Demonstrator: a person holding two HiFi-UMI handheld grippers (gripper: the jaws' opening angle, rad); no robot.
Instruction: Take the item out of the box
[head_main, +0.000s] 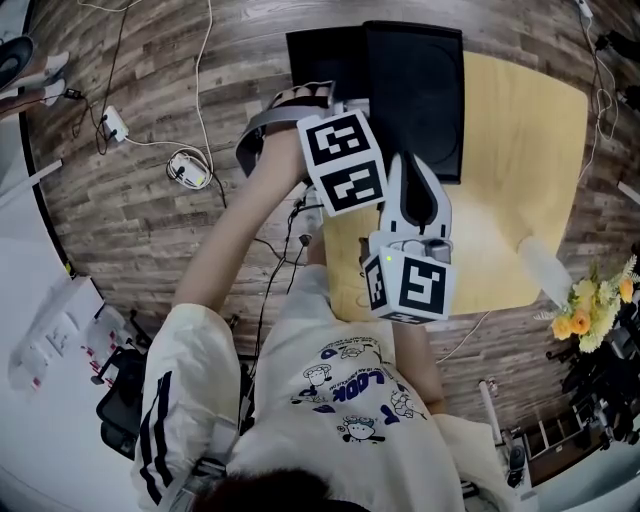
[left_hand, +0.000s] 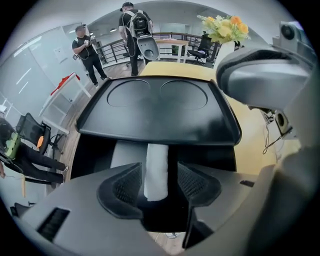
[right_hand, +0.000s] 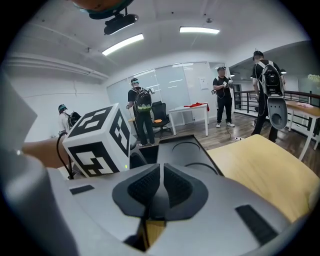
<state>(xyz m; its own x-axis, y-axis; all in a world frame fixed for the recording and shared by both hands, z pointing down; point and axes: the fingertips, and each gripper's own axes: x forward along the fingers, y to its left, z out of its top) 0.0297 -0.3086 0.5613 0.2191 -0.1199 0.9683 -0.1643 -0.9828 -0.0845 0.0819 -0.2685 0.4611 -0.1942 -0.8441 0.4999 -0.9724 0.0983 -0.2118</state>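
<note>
On the yellow table (head_main: 520, 150) the black box (left_hand: 160, 115) stands open, the left gripper (left_hand: 159, 175) apart astride the white roll (left_hand: 156, 167) inside, the right gripper (right_hand: 161, 185) closed, empty: seemingly the grasp, needing a squeeze, then lift

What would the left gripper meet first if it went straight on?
Probably the white rolled item, which lies between the left gripper's open jaws inside the black box; depth is unclear.
</note>
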